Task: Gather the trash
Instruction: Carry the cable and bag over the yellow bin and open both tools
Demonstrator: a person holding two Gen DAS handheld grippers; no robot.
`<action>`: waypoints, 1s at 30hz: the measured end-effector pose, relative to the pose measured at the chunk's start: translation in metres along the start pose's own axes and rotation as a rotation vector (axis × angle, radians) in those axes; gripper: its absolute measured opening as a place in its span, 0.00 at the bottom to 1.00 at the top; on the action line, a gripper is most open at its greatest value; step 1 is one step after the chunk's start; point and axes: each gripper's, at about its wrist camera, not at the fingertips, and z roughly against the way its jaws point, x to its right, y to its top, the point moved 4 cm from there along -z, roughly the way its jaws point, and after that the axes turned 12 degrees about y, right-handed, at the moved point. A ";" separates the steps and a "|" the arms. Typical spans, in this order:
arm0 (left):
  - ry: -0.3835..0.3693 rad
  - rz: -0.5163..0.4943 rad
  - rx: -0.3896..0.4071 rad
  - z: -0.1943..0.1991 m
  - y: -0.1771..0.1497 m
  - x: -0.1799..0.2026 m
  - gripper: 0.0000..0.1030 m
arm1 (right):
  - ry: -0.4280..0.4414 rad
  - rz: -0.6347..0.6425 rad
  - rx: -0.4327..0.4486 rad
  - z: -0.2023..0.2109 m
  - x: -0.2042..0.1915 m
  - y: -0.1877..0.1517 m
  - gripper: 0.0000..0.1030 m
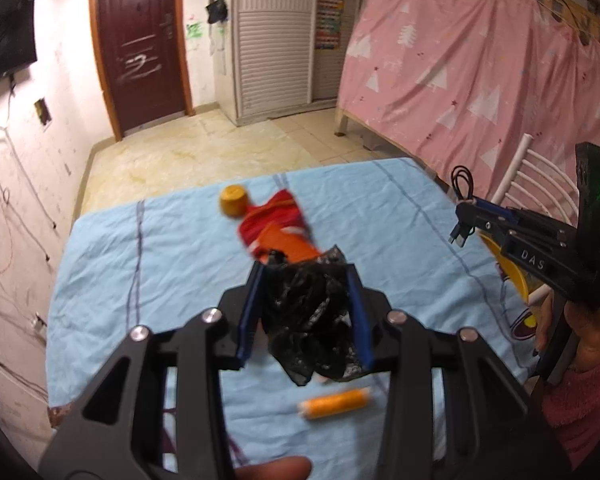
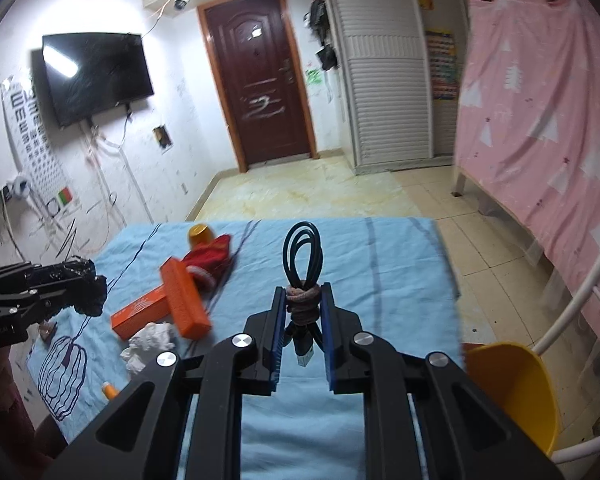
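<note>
Gripping bundled cable (image 2: 302,280), crumpled black bag (image 1: 312,320)

- Dark red-brown door (image 2: 260,80) in the far wall, pale scribbles across its lower panel.
- Black TV (image 2: 96,76) mounted on the scuffed white wall; eye chart (image 2: 32,140) beside it, loose cables below.
- White louvered wardrobe (image 2: 384,80) right of the door.
- Pink tree-print curtain (image 2: 540,120) over what looks like a bunk frame.
- Cream tiled floor (image 2: 320,192).
</note>
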 end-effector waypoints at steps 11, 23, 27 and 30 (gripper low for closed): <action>-0.089 -0.125 0.023 0.005 0.023 0.088 0.36 | -0.083 -0.093 0.080 0.057 0.070 -0.013 0.10; -0.283 -0.225 -0.023 0.001 0.046 0.220 0.36 | -0.151 -0.214 0.103 0.096 0.149 -0.047 0.10; -0.292 -0.255 -0.045 -0.011 0.048 0.256 0.36 | -0.168 -0.247 0.079 0.100 0.171 -0.065 0.10; -0.304 -0.269 -0.069 -0.020 0.046 0.275 0.37 | -0.170 -0.266 0.062 0.101 0.181 -0.074 0.11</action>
